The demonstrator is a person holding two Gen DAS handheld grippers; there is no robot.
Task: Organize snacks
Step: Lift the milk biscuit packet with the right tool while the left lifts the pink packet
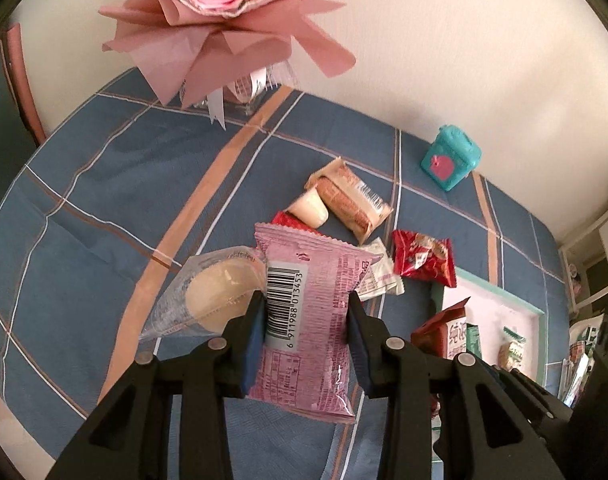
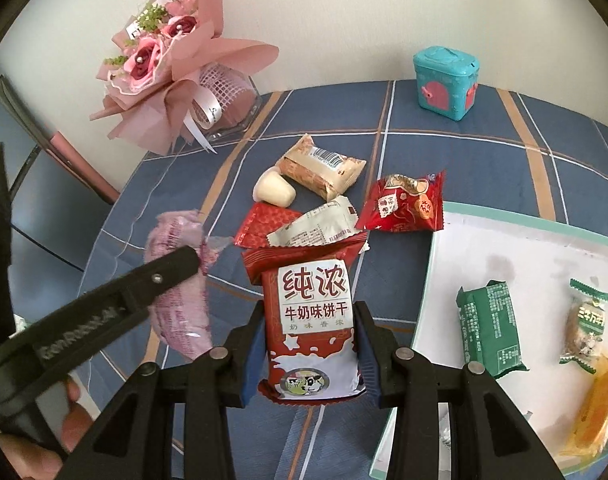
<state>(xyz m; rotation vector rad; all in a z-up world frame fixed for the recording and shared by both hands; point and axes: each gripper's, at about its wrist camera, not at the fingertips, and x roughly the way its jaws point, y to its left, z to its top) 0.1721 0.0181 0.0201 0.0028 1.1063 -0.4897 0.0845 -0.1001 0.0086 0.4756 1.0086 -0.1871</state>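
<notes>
Pink-wrapped snack (image 1: 304, 312) is clamped in my left gripper (image 1: 306, 320) w/ red biscuit pack (image 2: 312, 320) pinched in my right gripper (image 2: 310, 344), both off the cloth, so I'd carry them level over the tray's (image 2: 504, 216) near-left corner, lower, then let go w/o flinging.

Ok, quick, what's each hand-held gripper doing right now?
Left hand-held gripper: shut on the pink snack packet.
Right hand-held gripper: shut on the red milk biscuit packet.
</notes>
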